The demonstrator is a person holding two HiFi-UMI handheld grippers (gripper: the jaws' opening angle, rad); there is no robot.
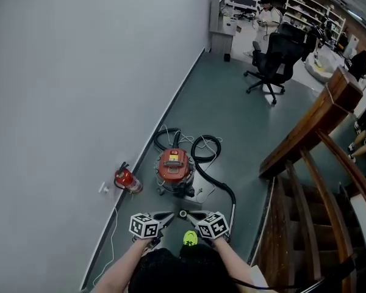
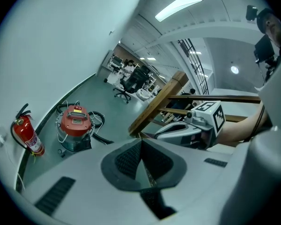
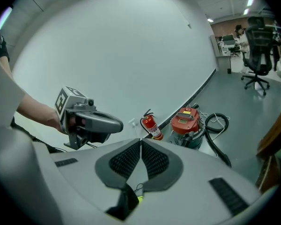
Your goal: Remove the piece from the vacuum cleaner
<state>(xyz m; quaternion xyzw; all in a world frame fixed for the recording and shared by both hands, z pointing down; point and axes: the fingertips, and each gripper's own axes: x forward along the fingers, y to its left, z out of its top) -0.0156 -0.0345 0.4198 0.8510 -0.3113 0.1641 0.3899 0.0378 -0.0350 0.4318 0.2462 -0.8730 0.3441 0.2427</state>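
The vacuum cleaner (image 1: 174, 170) stands on the grey floor by the wall. It has a red lid, a steel drum and a black hose (image 1: 206, 144) looped around it. It also appears in the left gripper view (image 2: 75, 125) and the right gripper view (image 3: 186, 123). My left gripper (image 1: 169, 216) and right gripper (image 1: 193, 215) hang side by side near the bottom edge, well short of the vacuum. Both are shut with nothing between the pads (image 2: 141, 142) (image 3: 140, 141). Each gripper view shows the other gripper, the right gripper (image 2: 161, 133) and the left gripper (image 3: 119, 123).
A red fire extinguisher (image 1: 127, 179) stands against the wall left of the vacuum. A wooden stair railing (image 1: 305, 127) and steps run along the right. A black office chair (image 1: 274, 60) stands further down the corridor, with desks and a person (image 1: 269, 14) beyond.
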